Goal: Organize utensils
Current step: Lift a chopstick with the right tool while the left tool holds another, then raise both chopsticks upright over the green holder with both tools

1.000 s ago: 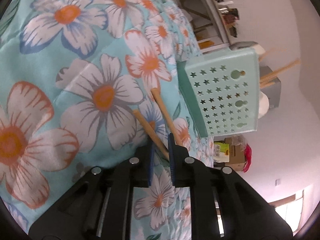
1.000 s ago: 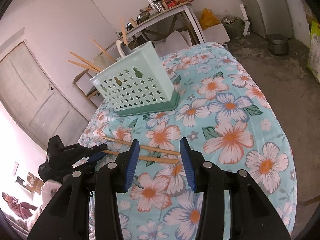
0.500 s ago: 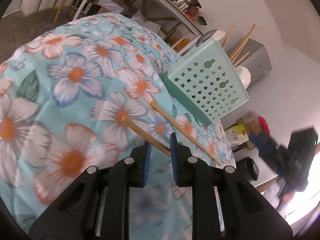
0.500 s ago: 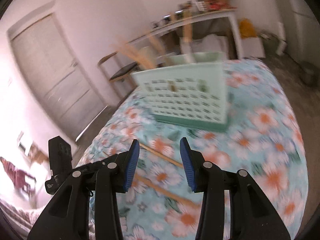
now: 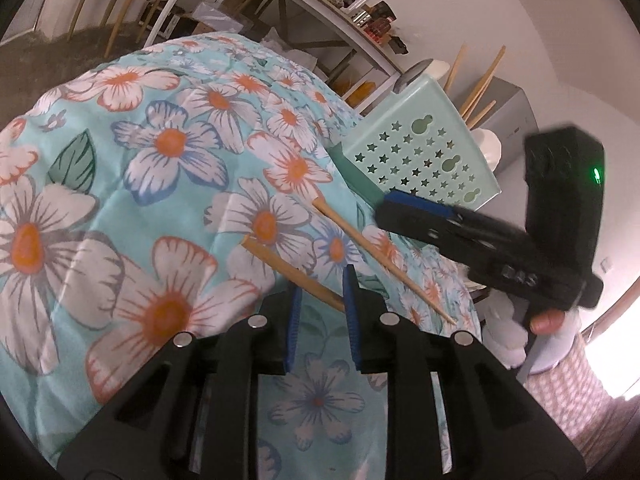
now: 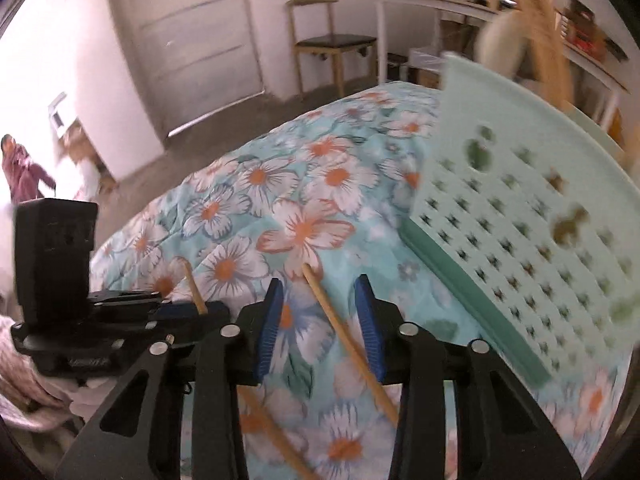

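We have two loose chopsticks lying on the floral cloth (image 5: pixel 132 128), and each of our grippers lines up on one so both can go into the mint utensil basket (image 5: pixel 420 152) nearby, where other chopsticks (image 5: pixel 480 80) already stand upright. Our left gripper (image 5: pixel 320 304) straddles the near chopstick (image 5: pixel 292 272) with its blue pads apart; the stick passes between them, but we cannot tell whether the pads touch it. Our right gripper (image 6: pixel 320 320) hangs spread wide over the far chopstick (image 6: pixel 344 340), gripping nothing, with the stick running between its fingers.

Compared with a second ago, the left gripper has loosened: its pads were pinched close together on the stick then, and the gap is clearly wider now. The right gripper has swung in from farther back, so the basket fills much of its view and blurs, and it now shows up in the left view just beside the basket's base
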The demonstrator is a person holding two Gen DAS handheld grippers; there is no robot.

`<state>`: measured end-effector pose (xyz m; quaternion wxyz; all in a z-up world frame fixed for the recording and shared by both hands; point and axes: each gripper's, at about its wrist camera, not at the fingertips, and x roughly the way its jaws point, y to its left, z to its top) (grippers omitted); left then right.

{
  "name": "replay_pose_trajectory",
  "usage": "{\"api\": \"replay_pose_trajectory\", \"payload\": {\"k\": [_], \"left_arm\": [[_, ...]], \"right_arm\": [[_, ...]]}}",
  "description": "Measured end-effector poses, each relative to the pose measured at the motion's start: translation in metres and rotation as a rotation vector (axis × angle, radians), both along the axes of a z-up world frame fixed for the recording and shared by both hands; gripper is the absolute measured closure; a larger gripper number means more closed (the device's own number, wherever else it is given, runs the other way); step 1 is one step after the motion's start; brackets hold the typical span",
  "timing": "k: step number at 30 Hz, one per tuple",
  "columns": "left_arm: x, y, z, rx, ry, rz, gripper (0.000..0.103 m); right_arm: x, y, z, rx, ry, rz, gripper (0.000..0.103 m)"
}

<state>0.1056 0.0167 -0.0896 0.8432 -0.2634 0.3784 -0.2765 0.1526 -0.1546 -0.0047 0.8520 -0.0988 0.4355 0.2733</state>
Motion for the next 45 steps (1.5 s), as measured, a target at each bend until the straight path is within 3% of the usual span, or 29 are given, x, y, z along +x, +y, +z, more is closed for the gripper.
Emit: {"api": "replay_pose_trajectory", "payload": {"k": [5,8,12,23,29,33,38,45], "left_arm": [[0.0,0.0,-0.001,0.002,-0.012,0.003,0.082],[-0.001,-0.001,-0.001,0.004,-0.016,0.005,0.082],[-0.001,0.0,-0.001,0.006,-0.016,0.005,0.081],[-0.001,-0.001,0.0,0.019,-0.016,0.015,0.081],[-0.003,-0.01,0.011,0.094,-0.038,0.027,0.081],[-0.009,-0.01,0.037,0.105,-0.121,0.039,0.084],[-0.018,-0.006,0.08,0.049,-0.24,0.045,0.093],[-0.025,-0.02,0.151,0.021,-0.426,0.026,0.098]], "right_arm": [[0.01,0.012,-0.021,-0.078,0.023,0.045,0.073],[0.013,0.014,-0.032,-0.115,0.027,0.043,0.09],[0.01,0.006,-0.026,-0.094,-0.007,0.016,0.096],[-0.037,-0.08,0.072,0.069,-0.272,-0.261,0.097],[-0.087,-0.126,0.111,0.203,-0.397,-0.434,0.097],[-0.114,-0.143,0.115,0.26,-0.428,-0.512,0.097],[-0.134,-0.157,0.11,0.3,-0.443,-0.58,0.097],[-0.146,-0.165,0.105,0.354,-0.464,-0.595,0.097]]}}
